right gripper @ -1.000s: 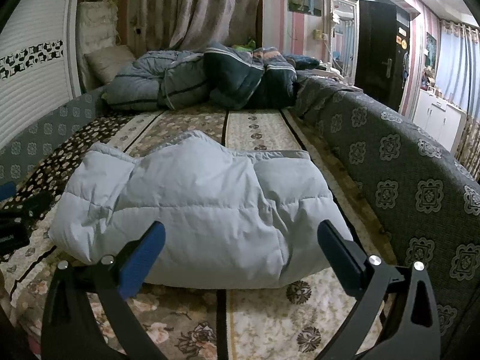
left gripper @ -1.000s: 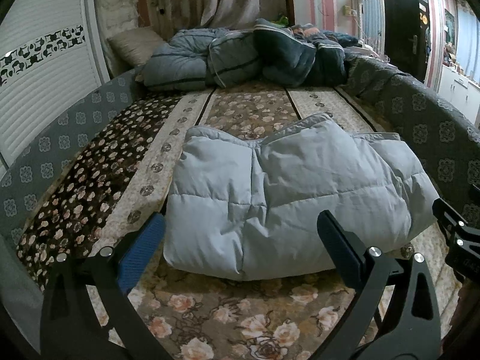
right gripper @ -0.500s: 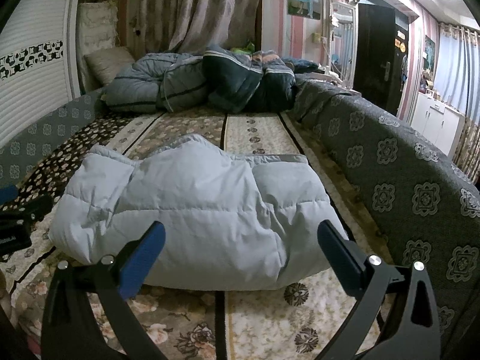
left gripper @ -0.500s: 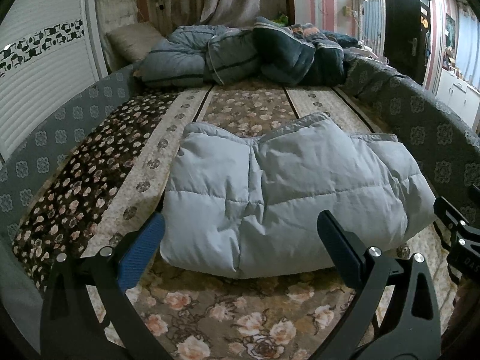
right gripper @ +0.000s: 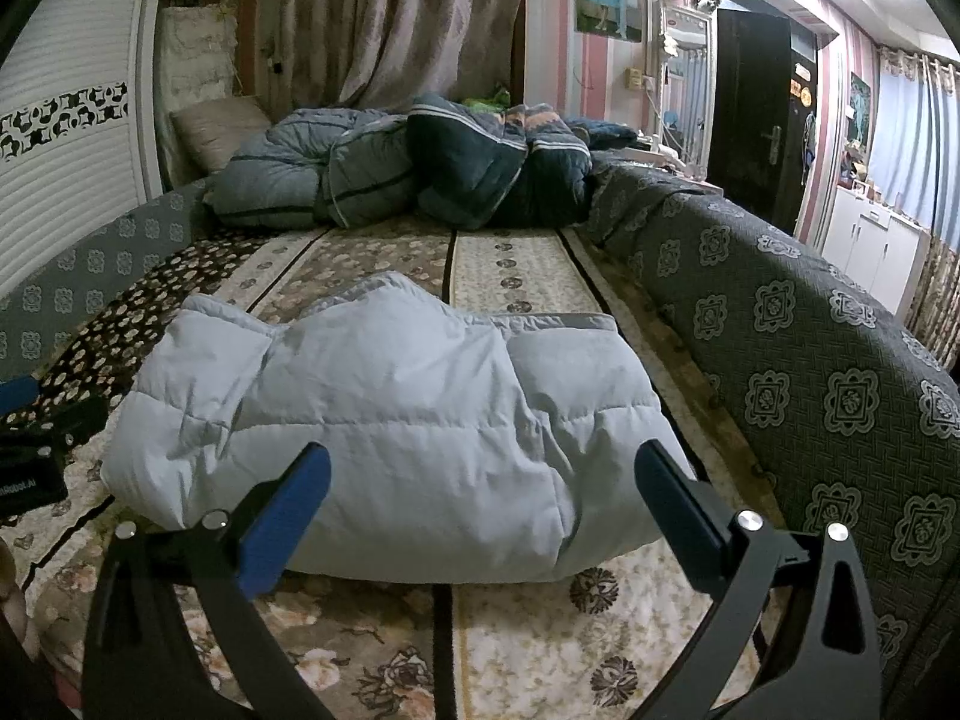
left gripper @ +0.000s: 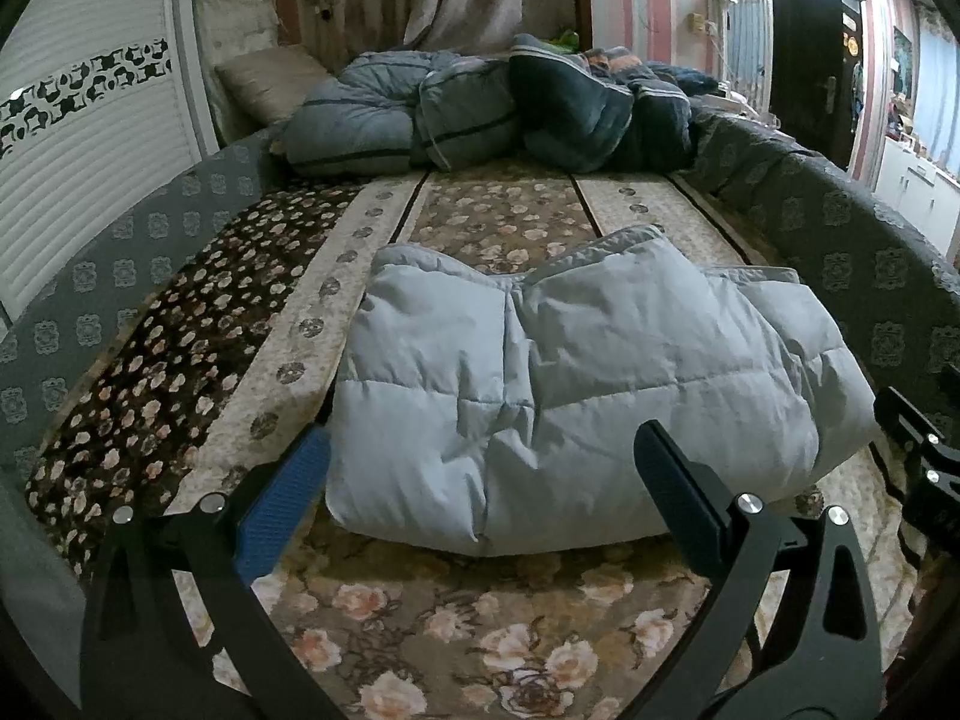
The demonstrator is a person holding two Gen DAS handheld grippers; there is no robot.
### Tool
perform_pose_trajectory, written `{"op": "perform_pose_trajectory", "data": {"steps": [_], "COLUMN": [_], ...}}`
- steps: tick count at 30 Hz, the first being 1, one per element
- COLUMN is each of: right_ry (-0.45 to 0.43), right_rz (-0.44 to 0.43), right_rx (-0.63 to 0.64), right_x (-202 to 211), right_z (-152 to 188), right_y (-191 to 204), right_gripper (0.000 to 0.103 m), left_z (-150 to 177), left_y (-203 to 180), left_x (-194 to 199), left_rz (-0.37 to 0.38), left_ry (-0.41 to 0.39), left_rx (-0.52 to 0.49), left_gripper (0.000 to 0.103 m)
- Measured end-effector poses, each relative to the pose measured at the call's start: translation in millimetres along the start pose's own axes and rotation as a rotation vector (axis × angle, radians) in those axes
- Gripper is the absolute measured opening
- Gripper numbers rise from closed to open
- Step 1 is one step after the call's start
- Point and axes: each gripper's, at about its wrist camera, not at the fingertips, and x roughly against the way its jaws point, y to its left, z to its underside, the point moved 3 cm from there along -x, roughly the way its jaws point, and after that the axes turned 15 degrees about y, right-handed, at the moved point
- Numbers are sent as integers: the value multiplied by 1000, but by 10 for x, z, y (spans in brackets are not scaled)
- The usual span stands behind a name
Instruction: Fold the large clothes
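Left hand-held gripper (left gripper: 480, 492) spread, folded jacket (left gripper: 576, 390) just ahead

Both hand-held grippers (left gripper: 480, 504) (right gripper: 480, 504) wide apart, empty

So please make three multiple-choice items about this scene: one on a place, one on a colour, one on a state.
1. Where does the puffy jacket lie?
A. on the floral bed cover
B. on the floor
C. on the pillow

2. What colour is the jacket?
A. red
B. pale grey-blue
C. black

3. How are the left claw and the right claw?
A. both shut on the jacket
B. one shut on the jacket, one open
C. both open, holding nothing

Key: 1 A, it rests on the flower pattern; 2 B, the padded fabric is pale grey-blue; 3 C, the fingers stand wide apart before the folded jacket.
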Motion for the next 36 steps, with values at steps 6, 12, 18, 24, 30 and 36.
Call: {"op": "perform_pose_trajectory", "data": {"steps": [6, 12, 18, 24, 30, 36], "right_ry": [-1, 0, 1, 0, 2, 3], "right_rz": [-1, 0, -4, -3, -2, -3], "right_rx": [1, 1, -6, -3, -5, -5], "right_x": [-1, -4, 2, 7, 4, 7], "right_z": [-1, -2, -27, -24, -21, -44], "right_y": [-1, 1, -15, -25, -15, -24], "right_gripper": [101, 101, 101, 101, 101, 101], "left_z": [3, -10, -17, -15, -15, -24], "left_y": [-2, 16, 21, 16, 10, 36], "left_x": [8, -9, -15, -49, -33, -45], "left_rz": [-11, -2, -14, 0, -2, 33], "left_ry": [-4, -4, -12, -4, -12, 6], "left_rx": [-8, -31, -37, -47, -50, -42], "left_gripper": [100, 100, 100, 100, 100, 100]}}
